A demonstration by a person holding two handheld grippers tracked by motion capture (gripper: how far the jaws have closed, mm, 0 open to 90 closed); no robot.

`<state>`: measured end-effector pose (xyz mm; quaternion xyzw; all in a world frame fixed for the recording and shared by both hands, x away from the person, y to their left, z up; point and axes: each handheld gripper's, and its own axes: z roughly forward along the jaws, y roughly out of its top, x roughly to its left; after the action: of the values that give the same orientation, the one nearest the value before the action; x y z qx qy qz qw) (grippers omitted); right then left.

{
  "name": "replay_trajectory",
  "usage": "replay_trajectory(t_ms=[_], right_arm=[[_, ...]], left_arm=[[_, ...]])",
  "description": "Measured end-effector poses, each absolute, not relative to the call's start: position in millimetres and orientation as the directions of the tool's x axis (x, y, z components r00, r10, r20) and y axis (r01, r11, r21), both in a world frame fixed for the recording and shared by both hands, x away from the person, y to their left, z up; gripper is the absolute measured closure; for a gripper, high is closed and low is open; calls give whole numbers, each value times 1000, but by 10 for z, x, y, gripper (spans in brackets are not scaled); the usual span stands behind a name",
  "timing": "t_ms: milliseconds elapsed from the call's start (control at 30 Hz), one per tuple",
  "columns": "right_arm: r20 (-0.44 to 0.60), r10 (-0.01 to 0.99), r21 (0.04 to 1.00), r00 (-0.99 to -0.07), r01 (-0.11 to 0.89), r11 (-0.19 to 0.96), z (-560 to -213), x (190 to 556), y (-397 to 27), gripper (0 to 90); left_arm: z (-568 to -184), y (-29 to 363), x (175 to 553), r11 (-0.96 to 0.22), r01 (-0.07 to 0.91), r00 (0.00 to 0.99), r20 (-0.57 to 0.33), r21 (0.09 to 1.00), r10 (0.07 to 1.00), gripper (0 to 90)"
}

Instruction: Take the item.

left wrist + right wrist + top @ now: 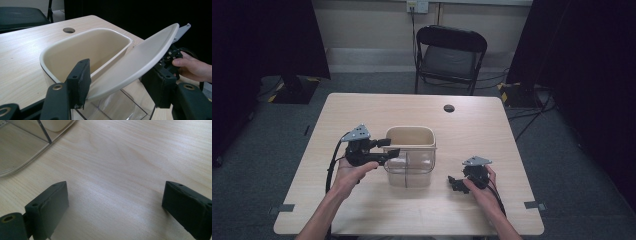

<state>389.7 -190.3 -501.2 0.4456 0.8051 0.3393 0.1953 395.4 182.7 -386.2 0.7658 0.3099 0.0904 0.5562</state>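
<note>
While the left hand-held gripper (pixel 388 149) sits at the near-left corner of the bin (pixel 410 155), I keep its jaws closed on the cream swing lid (pixel 140 62), one pad on each side of the panel's lower edge. In the left gripper view the lid is tilted up and away from the opening, so the cream inner rim (pixel 50 50) and the empty hollow below it lie open to me. I judge that the hold is there to pivot the flap clear of the mouth, or to test how freely it swings; the grip at the edge gives the most leverage on it.

The bin stands upright near the middle of the table (pixel 362 110), its clear lower body (pixel 409 175) facing me, the cream collar on top. A round cable hole (pixel 449 108) sits in the table well beyond it, and a black folding chair (pixel 451 55) stands behind the far edge.

Further right, the right hand-held gripper (pixel 457 183) rests low on the table, apart from the bin and angled toward its base. Its jaws stand wide apart with only bare wood between them in the right gripper view, where the bin's clear wall (pixel 22 150) shows at the upper left. I read it as parked, ready to steady the bin if the lid drags it.
</note>
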Motion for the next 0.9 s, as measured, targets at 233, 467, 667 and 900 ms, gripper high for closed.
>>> replay_trajectory(t_ms=[233,467,667,900], right_arm=[[-12,850,720,-527,585,373,-5012,3897,-1903,62],[-12,850,720,-526,585,372,-5012,3897,-1903,62],[-12,850,720,-526,585,373,-5012,3897,-1903,62],[-12,850,720,-526,585,373,-5012,3897,-1903,62]], left_arm=[[-3863,1826,3954,-190,373,791,-204,908,577,406],[-3863,1824,3956,-189,374,790,-206,908,577,407],[-3863,1825,3958,-192,373,791,-204,908,576,407],[-3862,1825,3958,-190,375,790,-206,907,577,407]])
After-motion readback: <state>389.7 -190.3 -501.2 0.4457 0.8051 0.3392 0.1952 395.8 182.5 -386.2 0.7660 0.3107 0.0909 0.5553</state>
